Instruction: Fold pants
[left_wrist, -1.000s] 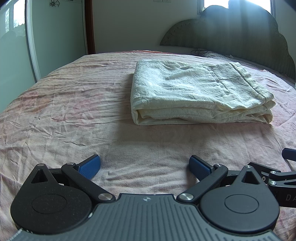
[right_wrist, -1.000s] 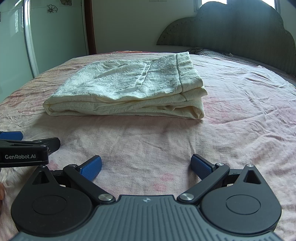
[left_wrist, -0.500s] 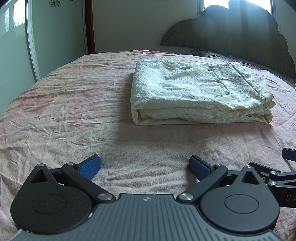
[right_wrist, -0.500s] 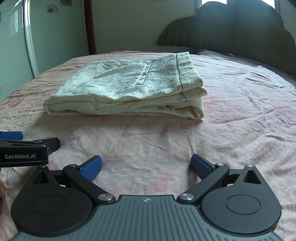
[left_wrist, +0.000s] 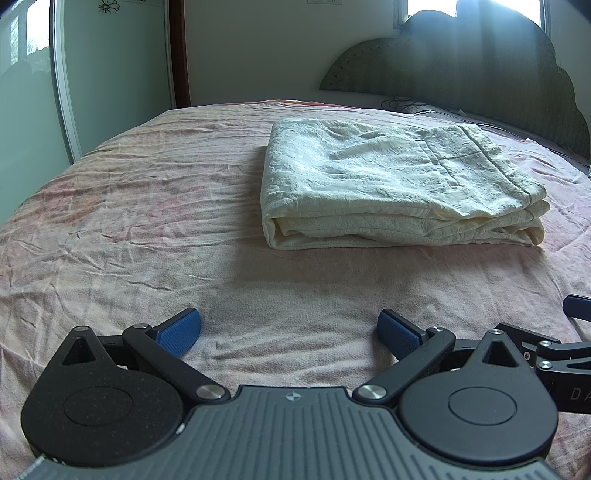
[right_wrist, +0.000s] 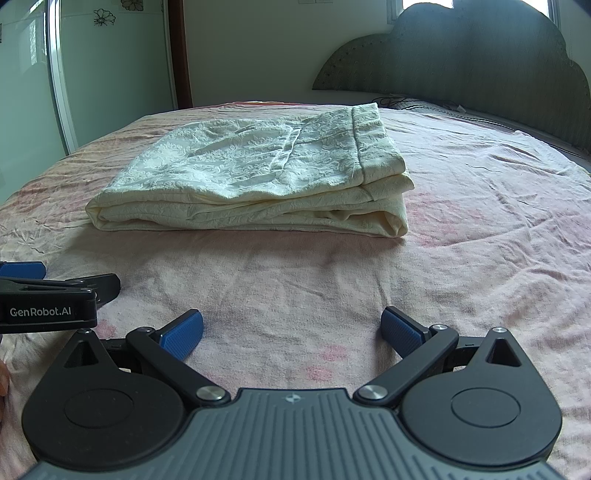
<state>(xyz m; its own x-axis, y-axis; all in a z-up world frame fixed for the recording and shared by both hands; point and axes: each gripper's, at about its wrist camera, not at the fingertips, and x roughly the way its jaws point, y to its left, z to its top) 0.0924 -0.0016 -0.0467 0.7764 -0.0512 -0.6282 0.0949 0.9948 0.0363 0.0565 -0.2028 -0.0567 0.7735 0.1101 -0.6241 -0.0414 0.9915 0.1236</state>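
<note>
A: Left wrist view first. How is the left gripper (left_wrist: 289, 326) standing, and why?

B: Its blue ribbed pads (left_wrist: 176, 329) are sitting wide apart with nothing between them, only the wrinkled pink bedsheet (left_wrist: 129, 206) showing in the gap. The tool is hanging low over the sheet. My judgement: it is idling clear of the work because no fold is left to grip.

A: Where is the garment lying relative to it?

B: The cream-white textured fabric pants (left_wrist: 399, 184), folded into a stacked rectangular bundle, are lying ahead of the fingers and offset to the right, well apart from the pads. The rolled fold edge is facing the tool. The layers are sitting square on one another, which suggests the folding is finished or nearly so. Part of the right gripper (left_wrist: 554, 343) is showing at the right edge, just beside this tool.

A: Now the right wrist view.

B: The right gripper (right_wrist: 291, 330) is likewise standing spread and empty over the sheet. The pants (right_wrist: 258, 173) are lying ahead and slightly left of it, with bare sheet between. The hemmed band is running along the bundle's right end. The left gripper (right_wrist: 48, 299), marked "GenRobot.AI", is showing at the left edge alongside.

A: Anything beyond?

B: A dark green scalloped padded headboard (right_wrist: 461, 51) is standing behind the pants.
</note>
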